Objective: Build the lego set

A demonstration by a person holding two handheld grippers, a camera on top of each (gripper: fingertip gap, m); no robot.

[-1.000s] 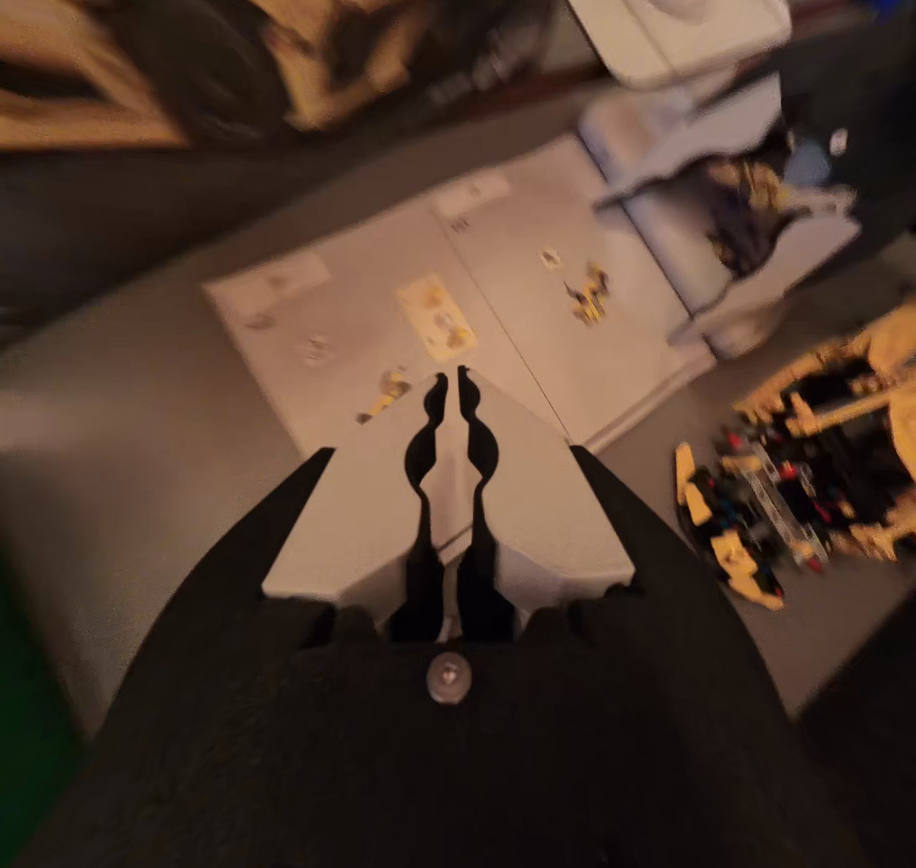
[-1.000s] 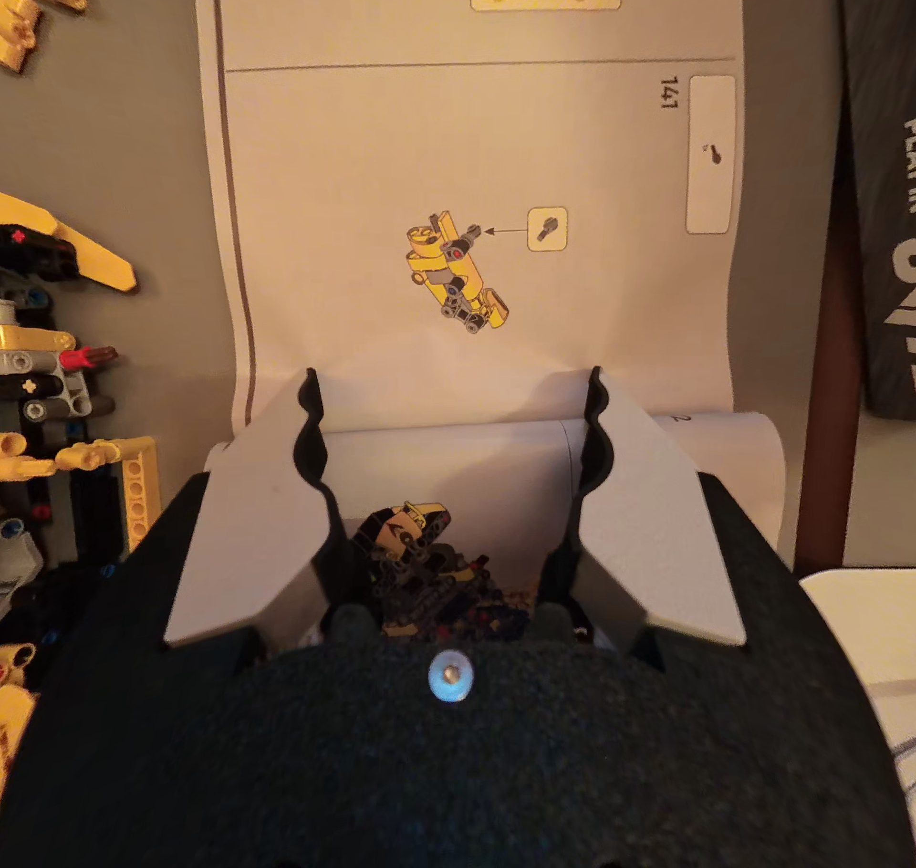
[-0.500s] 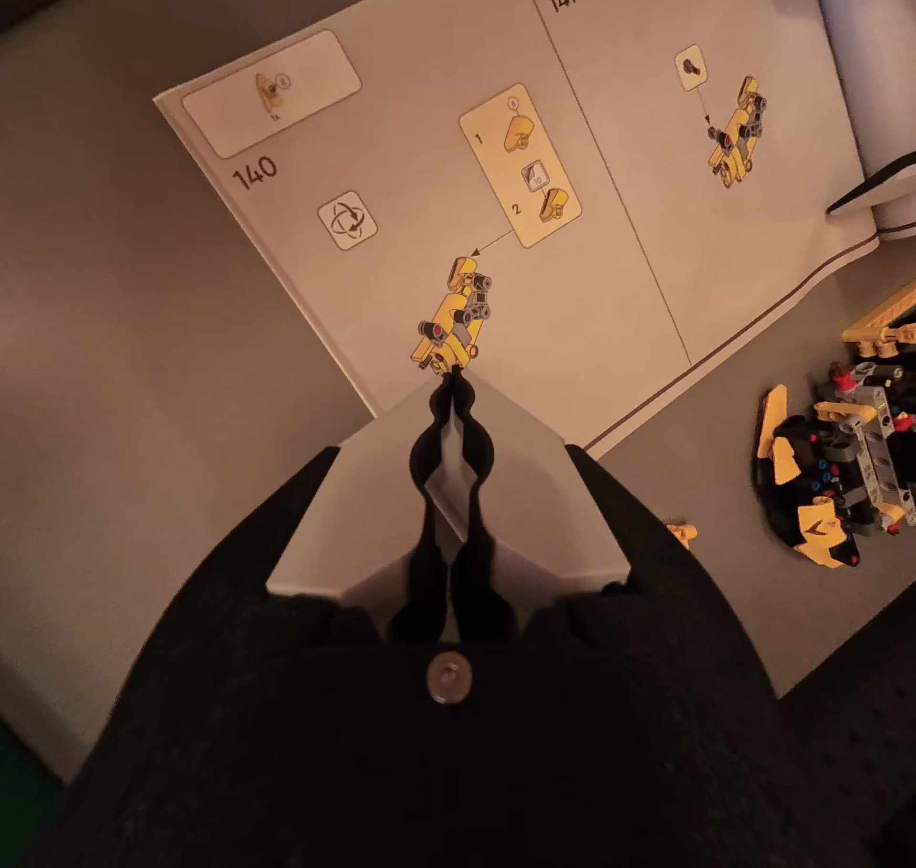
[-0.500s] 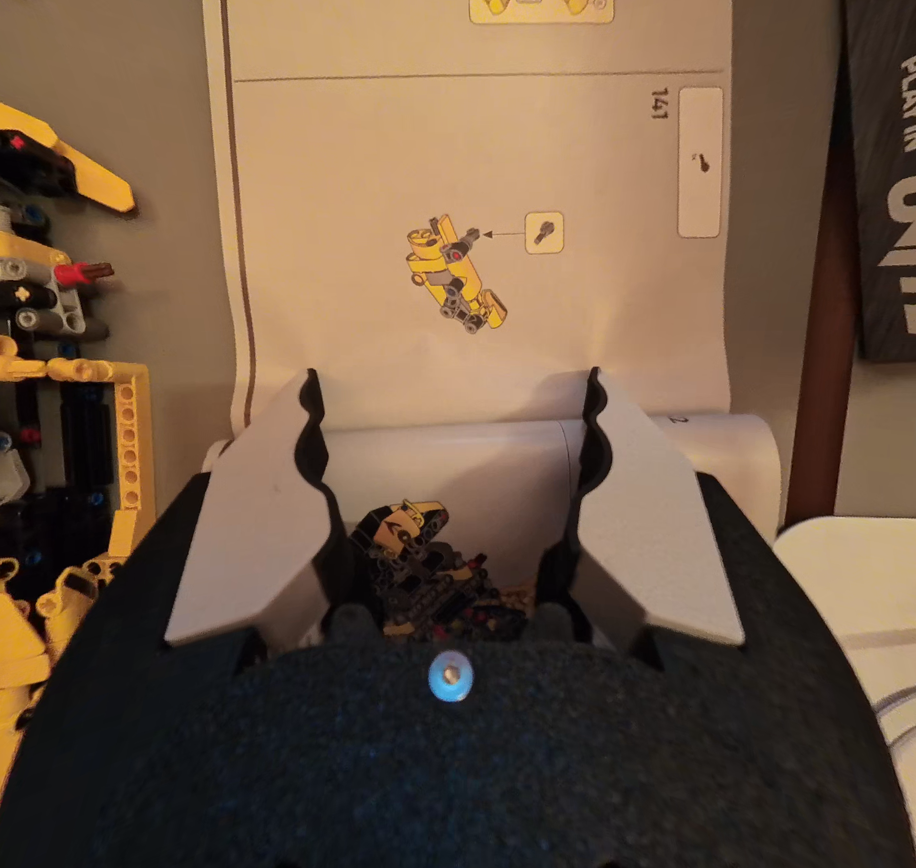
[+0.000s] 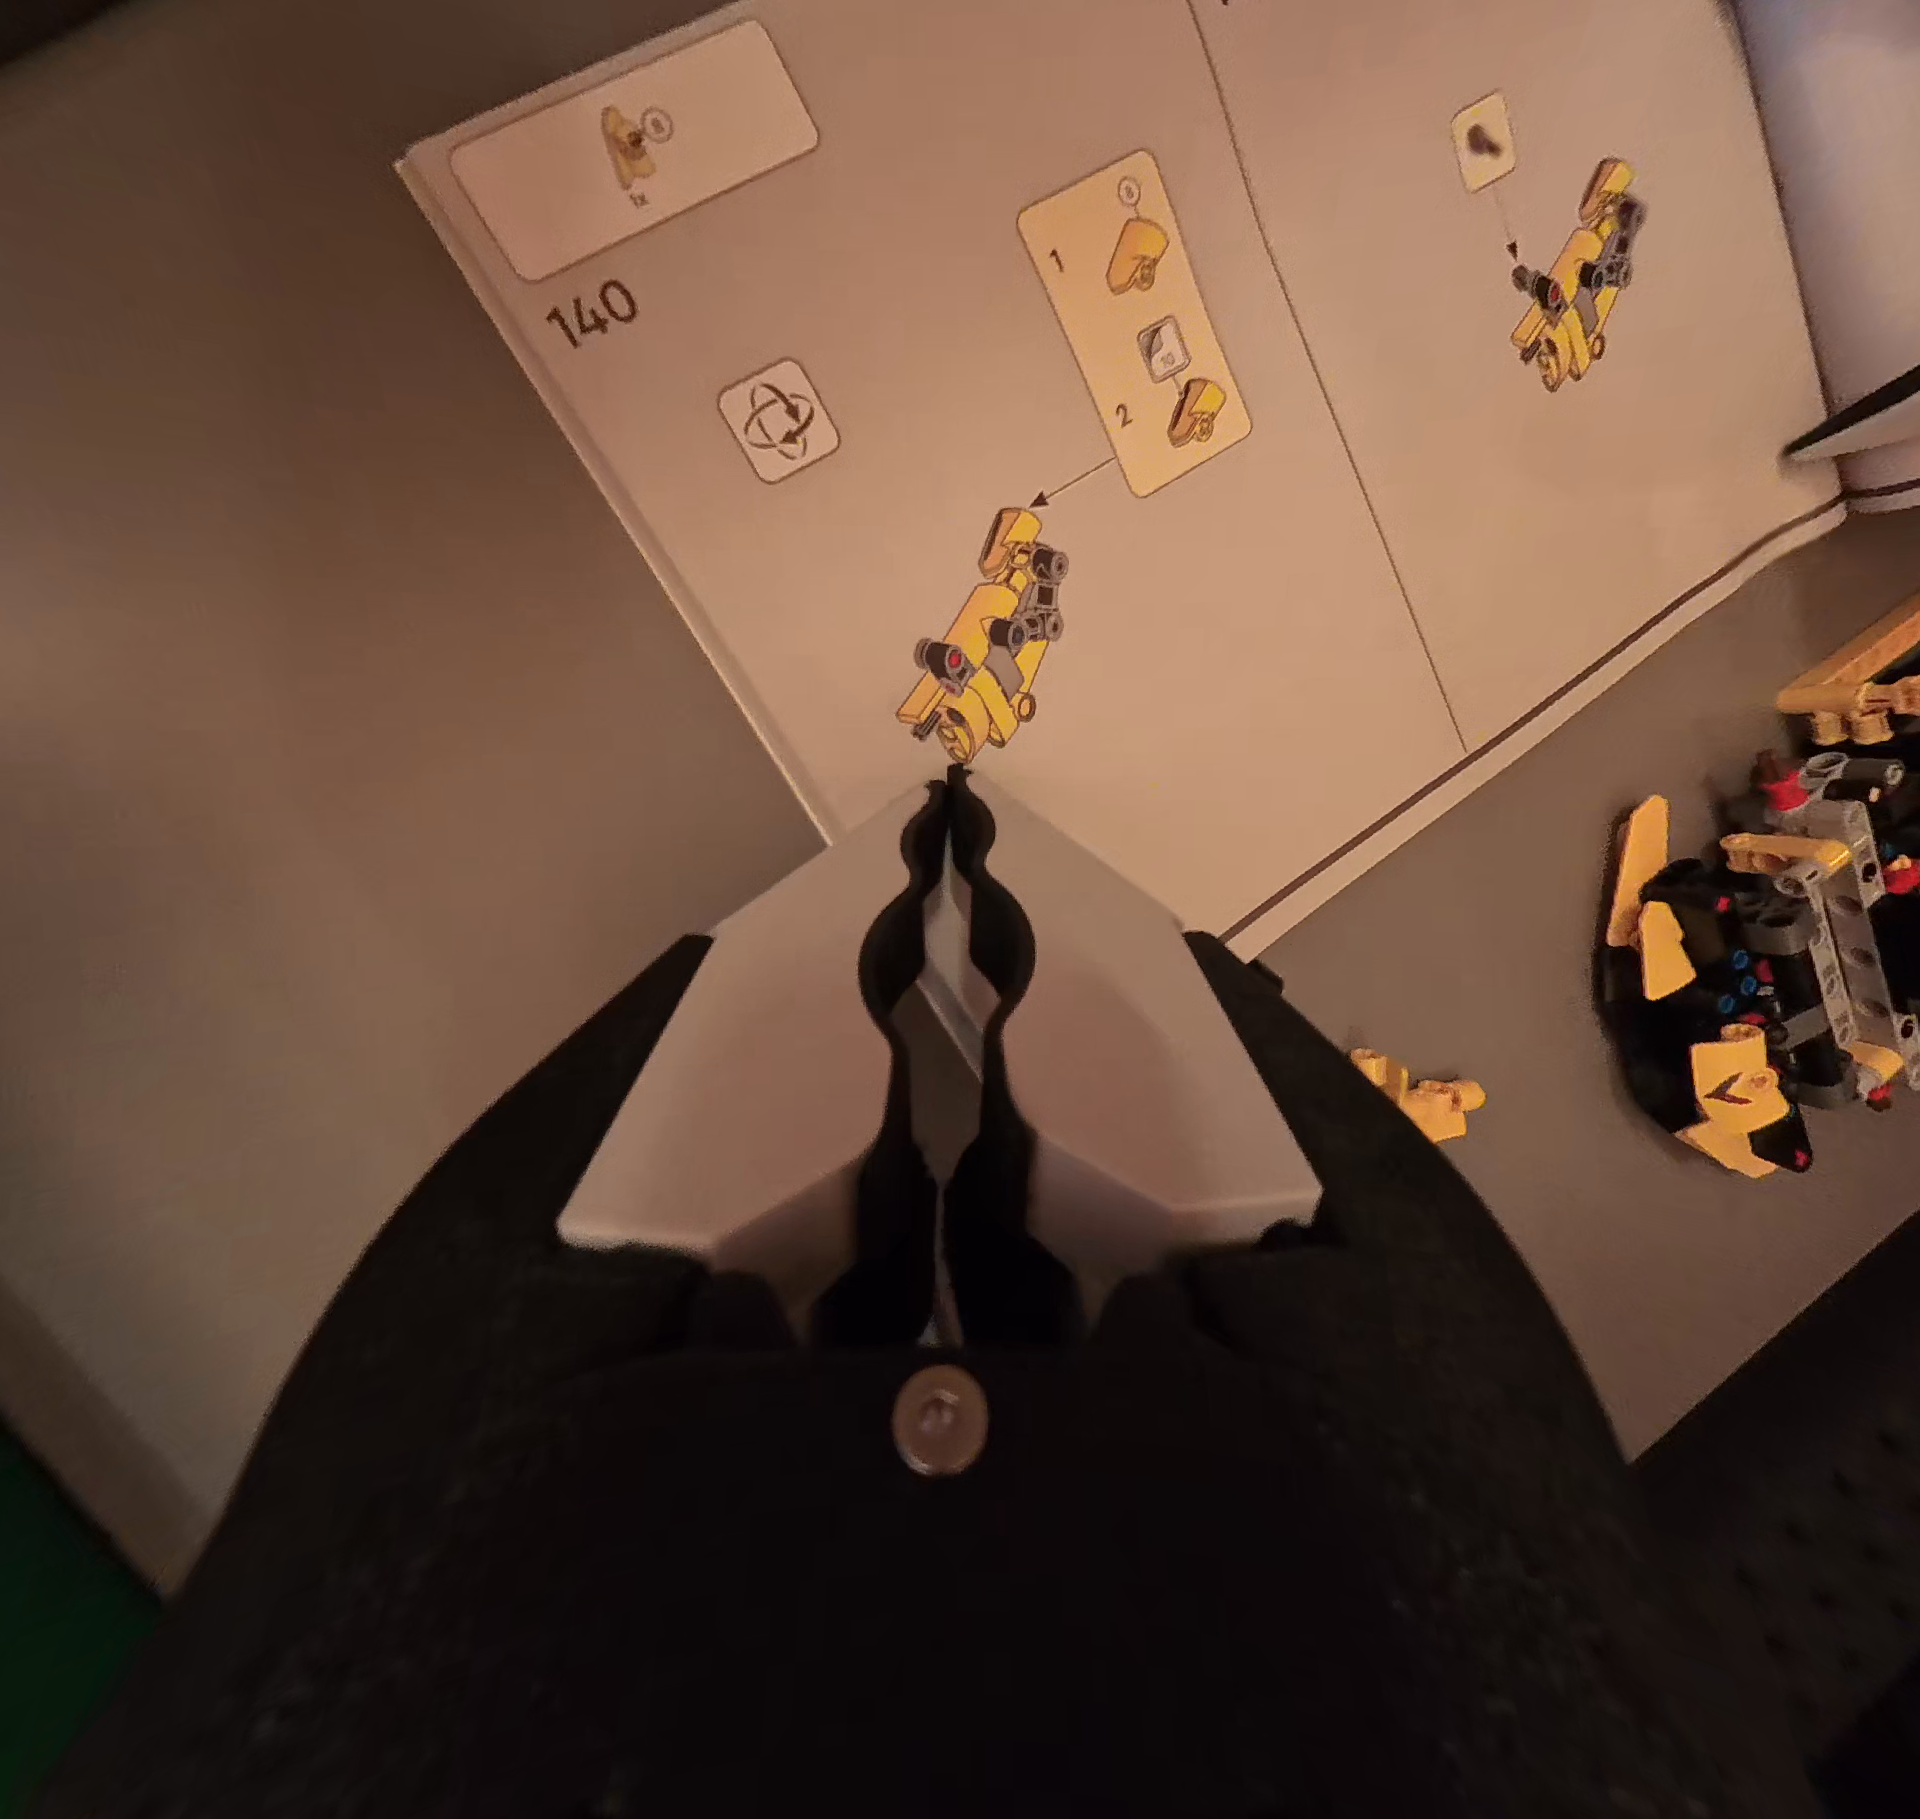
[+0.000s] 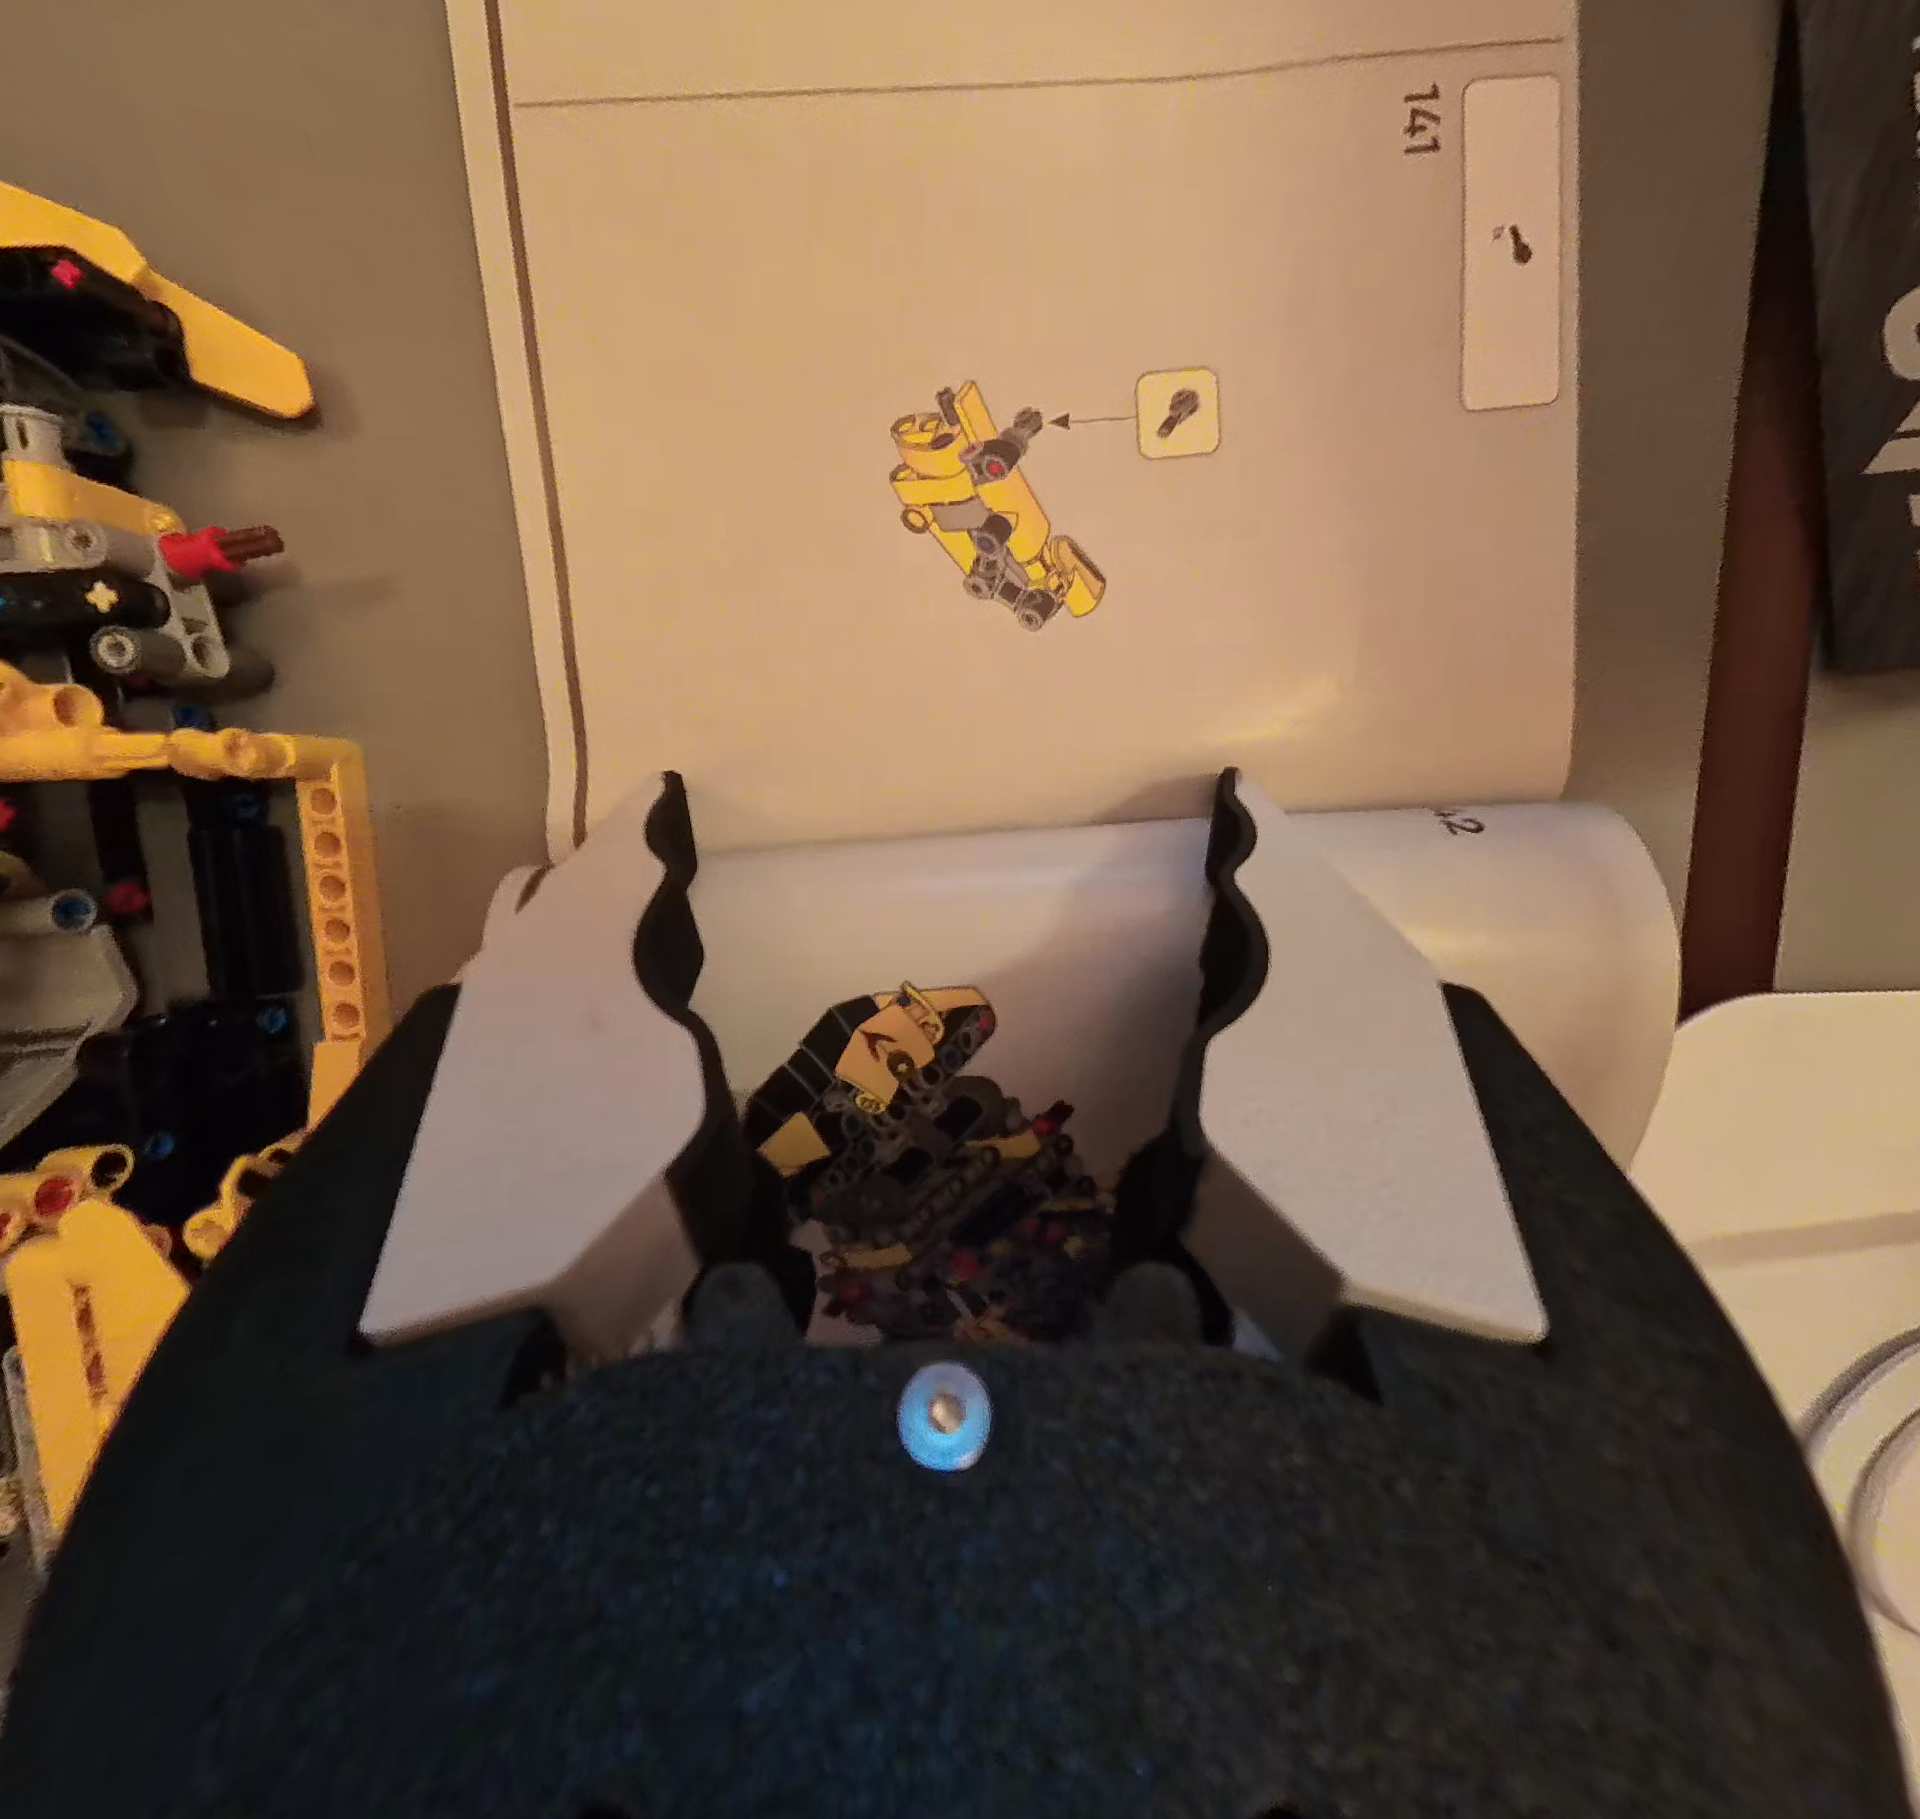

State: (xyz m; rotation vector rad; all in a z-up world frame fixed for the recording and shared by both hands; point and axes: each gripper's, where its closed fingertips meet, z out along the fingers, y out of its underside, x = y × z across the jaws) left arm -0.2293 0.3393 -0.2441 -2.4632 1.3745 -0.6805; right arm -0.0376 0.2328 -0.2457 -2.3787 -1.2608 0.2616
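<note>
Lego instruction booklet (image 5: 935, 439): left gripper (image 5: 951, 782) has swung in over its page, fingers pressed together, empty. Right gripper (image 6: 951, 803) unchanged, fingers wide apart, empty, curled page between them. Likely a step check; nothing picked yet.

Booklet (image 5: 935, 335): lies open on the worktop (image 5: 260, 730).
Model (image 5: 1766, 980): on the worktop, just right of the booklet.
Loose piece (image 5: 1418, 1104): between booklet edge and model.

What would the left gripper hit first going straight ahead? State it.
Probably the open white paper instruction booklet: the shut left gripper points at its near edge, by a printed yellow model drawing. Its height above the page is unclear.
</note>
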